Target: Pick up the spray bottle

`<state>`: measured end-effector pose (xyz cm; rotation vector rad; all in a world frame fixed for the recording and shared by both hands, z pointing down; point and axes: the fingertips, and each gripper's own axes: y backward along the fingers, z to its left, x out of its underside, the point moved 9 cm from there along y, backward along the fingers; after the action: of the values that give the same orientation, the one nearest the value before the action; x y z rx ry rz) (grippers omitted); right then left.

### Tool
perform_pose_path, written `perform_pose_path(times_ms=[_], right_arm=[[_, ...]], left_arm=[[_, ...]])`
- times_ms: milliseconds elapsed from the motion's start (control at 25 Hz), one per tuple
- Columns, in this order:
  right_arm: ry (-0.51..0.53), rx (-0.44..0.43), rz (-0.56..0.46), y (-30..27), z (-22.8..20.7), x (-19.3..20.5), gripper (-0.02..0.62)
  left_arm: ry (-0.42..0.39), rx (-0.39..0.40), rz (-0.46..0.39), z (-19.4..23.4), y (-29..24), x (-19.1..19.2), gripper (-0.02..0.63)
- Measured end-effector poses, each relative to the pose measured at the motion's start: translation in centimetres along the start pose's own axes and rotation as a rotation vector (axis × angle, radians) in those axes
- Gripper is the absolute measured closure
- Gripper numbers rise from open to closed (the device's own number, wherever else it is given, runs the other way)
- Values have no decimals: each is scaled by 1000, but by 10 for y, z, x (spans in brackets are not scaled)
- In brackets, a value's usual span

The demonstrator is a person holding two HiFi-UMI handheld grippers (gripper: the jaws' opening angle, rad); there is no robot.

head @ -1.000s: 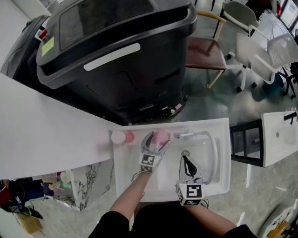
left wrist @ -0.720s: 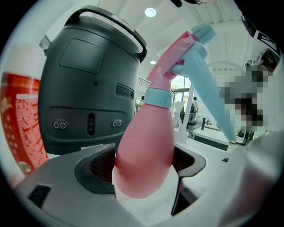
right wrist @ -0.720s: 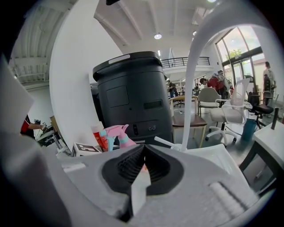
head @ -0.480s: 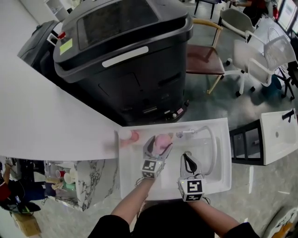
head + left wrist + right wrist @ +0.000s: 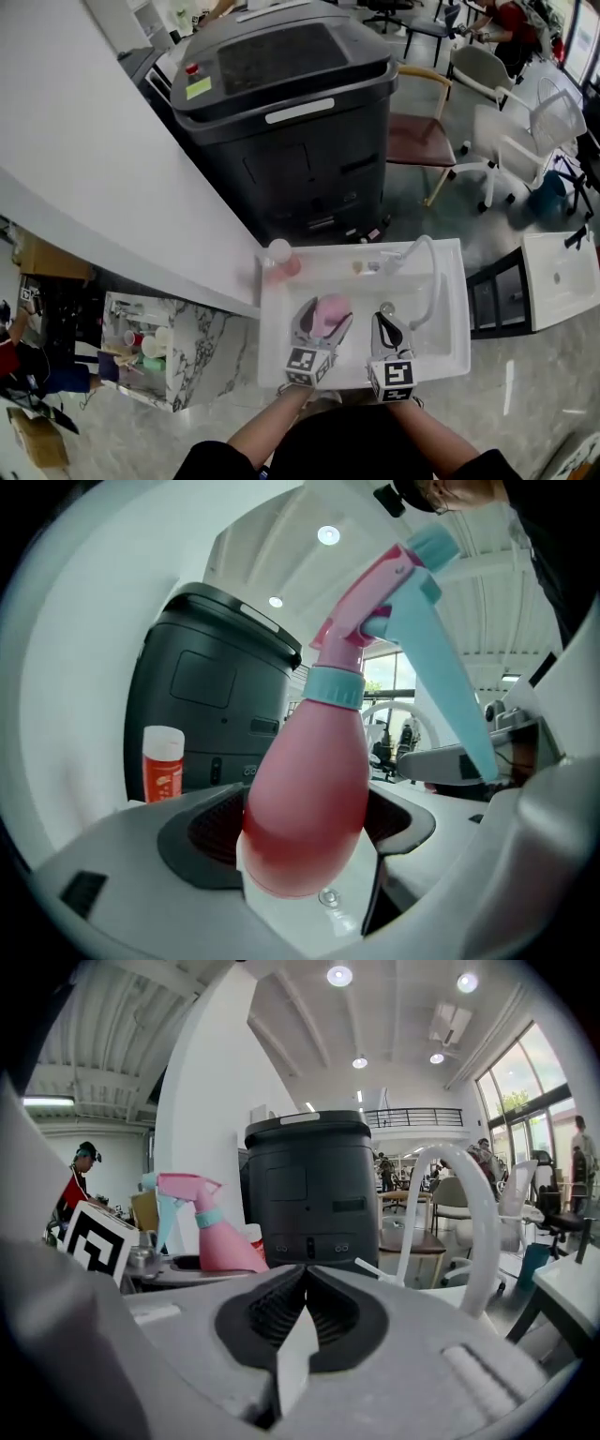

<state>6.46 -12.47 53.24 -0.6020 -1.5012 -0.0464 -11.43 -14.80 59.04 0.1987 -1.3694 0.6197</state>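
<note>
The pink spray bottle (image 5: 330,307) with a teal collar and trigger sits between the jaws of my left gripper (image 5: 324,316), which is shut on its rounded body, over the white sink (image 5: 450,328). In the left gripper view the spray bottle (image 5: 309,799) fills the middle, nozzle up and tilted right, with the left gripper (image 5: 309,860) clamped on its base. My right gripper (image 5: 385,322) is just to the right over the basin, shut and empty. The right gripper view shows that right gripper (image 5: 305,1274) with jaws pressed together and the spray bottle (image 5: 214,1232) off to its left.
A small orange bottle with a white cap (image 5: 279,255) stands at the sink's far left corner. A white curved faucet (image 5: 424,255) rises at the sink's far right. A big black bin (image 5: 291,112) stands behind the sink, with chairs (image 5: 422,141) to the right. A white wall runs along the left.
Both grippers have drawn back toward the near side of the sink, the left one carrying the spray bottle away from the small orange bottle. The head view has also shifted.
</note>
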Motion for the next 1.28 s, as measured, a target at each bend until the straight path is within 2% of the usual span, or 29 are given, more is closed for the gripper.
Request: perform_pose_path(times_ms=[320, 480, 640, 1000, 1280], right_arm=[[-26, 12, -31, 75, 14, 11, 597], [-36, -11, -35, 103, 29, 10, 597], [-33, -37, -41, 129, 43, 13, 597], [-25, 0, -35, 179, 59, 24, 598], [-51, -8, -6, 182, 51, 34, 598]], left_arm=[[16, -96, -3, -24, 111, -3, 207], [9, -147, 40, -34, 152, -8, 207], [3, -160, 68, -52, 185, -11, 207], [35, -154, 80, -82, 227, -4, 207], [43, -151, 89, -93, 219, 0, 207]])
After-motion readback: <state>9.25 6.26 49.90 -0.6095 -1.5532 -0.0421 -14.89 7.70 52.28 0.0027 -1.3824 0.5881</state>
